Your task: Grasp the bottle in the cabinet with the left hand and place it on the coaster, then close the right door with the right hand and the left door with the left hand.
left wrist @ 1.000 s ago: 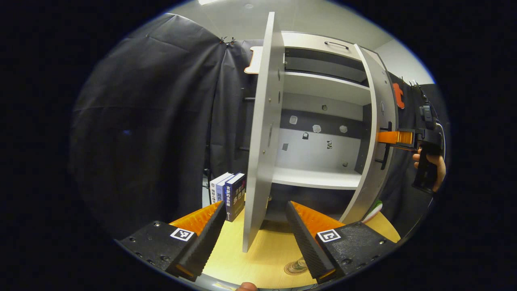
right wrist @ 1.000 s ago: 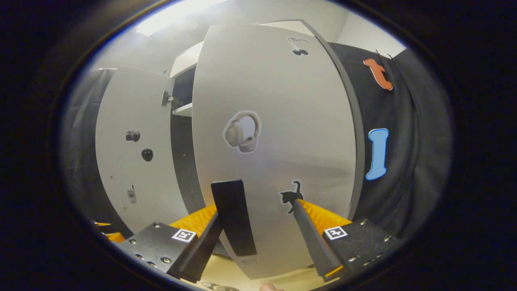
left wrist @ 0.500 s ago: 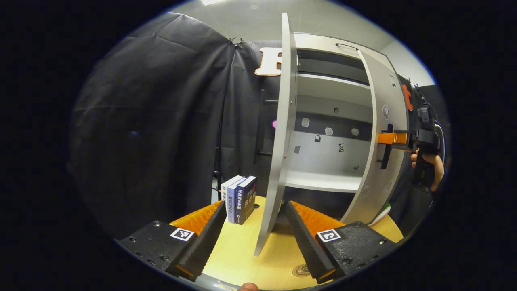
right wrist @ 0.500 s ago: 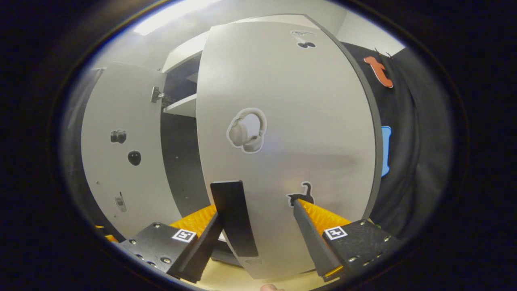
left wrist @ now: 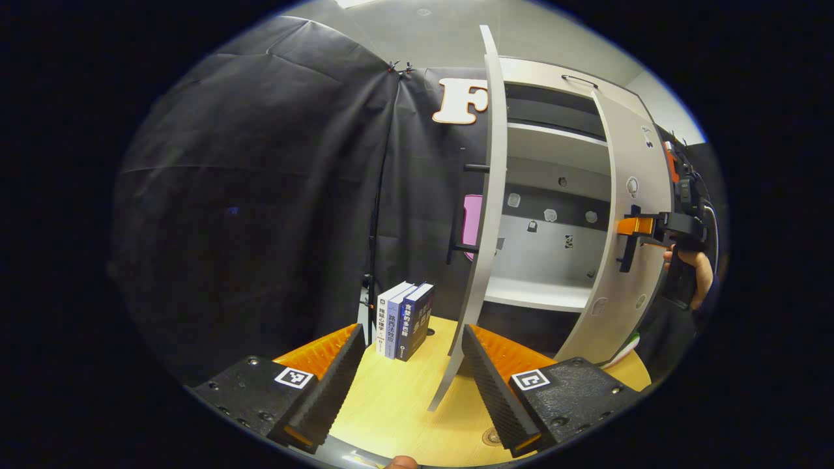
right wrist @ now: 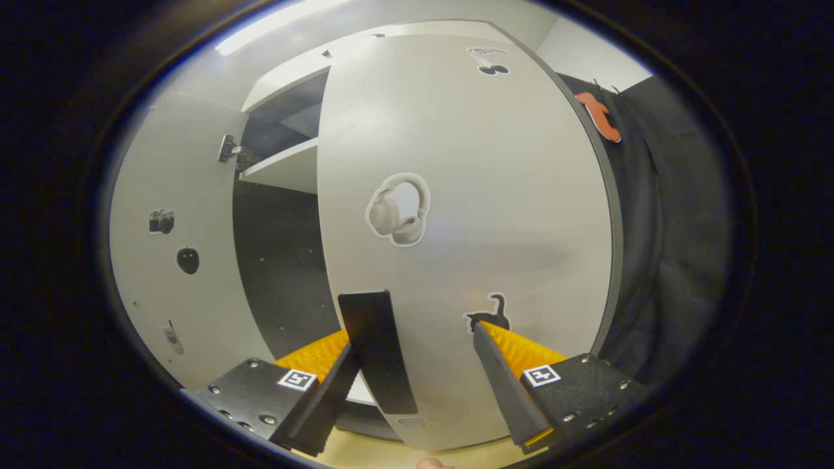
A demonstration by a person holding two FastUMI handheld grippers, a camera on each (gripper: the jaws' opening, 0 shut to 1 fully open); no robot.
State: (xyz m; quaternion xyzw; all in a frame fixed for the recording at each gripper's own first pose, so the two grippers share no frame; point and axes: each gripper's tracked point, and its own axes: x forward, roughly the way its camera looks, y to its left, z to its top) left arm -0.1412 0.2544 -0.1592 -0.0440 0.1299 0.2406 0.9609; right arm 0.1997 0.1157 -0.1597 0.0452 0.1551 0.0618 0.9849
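Observation:
In the left gripper view the grey cabinet (left wrist: 554, 169) stands on the wooden table (left wrist: 391, 404). Its left door (left wrist: 485, 228) is seen edge-on, just beyond my open, empty left gripper (left wrist: 412, 329). The right door (left wrist: 629, 260) is partly swung in, with the right gripper (left wrist: 633, 226) and a hand (left wrist: 694, 267) at its black handle (left wrist: 627, 241). A round coaster (left wrist: 493, 435) peeks out by my right finger. In the right gripper view my right gripper (right wrist: 414, 335) is open against the right door (right wrist: 469, 228). The black handle (right wrist: 378, 352) lies between the fingers, touching the left one.
Three books (left wrist: 404, 319) stand upright on the table left of the left door. The left door's inner face (right wrist: 176, 260) and a cabinet shelf (right wrist: 287, 169) lie left of the right door. A white and green object (left wrist: 625, 348) shows behind the right door's lower edge.
The right gripper has pushed the right door further toward the cabinet. My left gripper has shifted left, so the left door's edge now sits further right and its outer side shows.

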